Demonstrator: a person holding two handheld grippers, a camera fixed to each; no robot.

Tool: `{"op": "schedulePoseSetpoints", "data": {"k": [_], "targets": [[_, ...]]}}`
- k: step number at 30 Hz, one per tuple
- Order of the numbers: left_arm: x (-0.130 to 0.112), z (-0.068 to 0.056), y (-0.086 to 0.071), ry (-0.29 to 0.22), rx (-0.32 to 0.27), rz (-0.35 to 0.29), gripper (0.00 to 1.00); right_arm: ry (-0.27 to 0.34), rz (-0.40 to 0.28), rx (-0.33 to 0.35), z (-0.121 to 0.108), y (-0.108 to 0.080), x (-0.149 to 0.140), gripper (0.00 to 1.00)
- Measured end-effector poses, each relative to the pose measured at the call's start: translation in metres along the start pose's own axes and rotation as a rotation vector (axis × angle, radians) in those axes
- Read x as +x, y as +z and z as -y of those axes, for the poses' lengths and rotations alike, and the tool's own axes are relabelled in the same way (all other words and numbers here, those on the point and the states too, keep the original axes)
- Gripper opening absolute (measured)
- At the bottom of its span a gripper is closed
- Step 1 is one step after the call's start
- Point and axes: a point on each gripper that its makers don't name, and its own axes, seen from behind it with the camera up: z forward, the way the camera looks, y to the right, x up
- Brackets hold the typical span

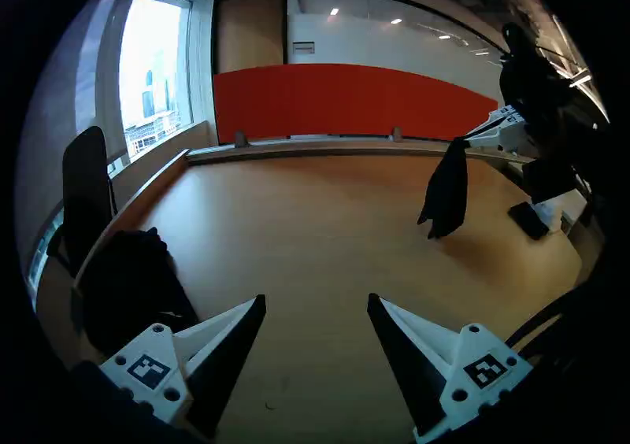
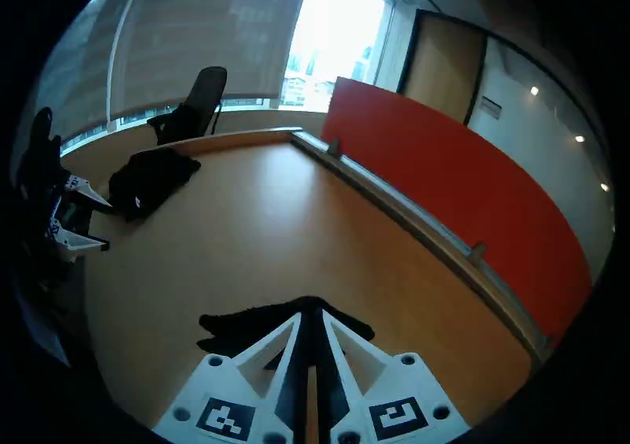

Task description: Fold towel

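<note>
While the right gripper (image 2: 312, 316) pinches the dark towel (image 1: 446, 192), hanging over the desk (image 1: 315, 231) near its right edge, seemingly by one corner, the left gripper (image 1: 316, 306), jaws wide, should catch the neighbouring corner squarely.

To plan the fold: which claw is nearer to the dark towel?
Right. The right claw is shut on the dark towel, which hangs from it; the left claw is open, well apart from it.
</note>
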Motion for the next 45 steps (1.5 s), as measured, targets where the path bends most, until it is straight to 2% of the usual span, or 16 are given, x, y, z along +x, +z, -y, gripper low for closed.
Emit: {"op": "schedulePoseSetpoints", "data": {"k": [6, 15, 45], "targets": [[0.001, -0.003, 0.001, 0.003, -0.008, -0.001, 0.96, 0.016, 0.001, -0.02, -0.014, -0.012, -0.004, 0.03], [0.002, -0.006, 0.004, 0.009, -0.016, 0.001, 0.96, 0.083, 0.007, -0.066, -0.043, -0.037, -0.021, 0.03], [0.006, -0.008, 0.022, -0.003, 0.001, 0.025, 0.96, 0.17, 0.129, -0.212, -0.153, -0.117, -0.113, 0.03]]}}
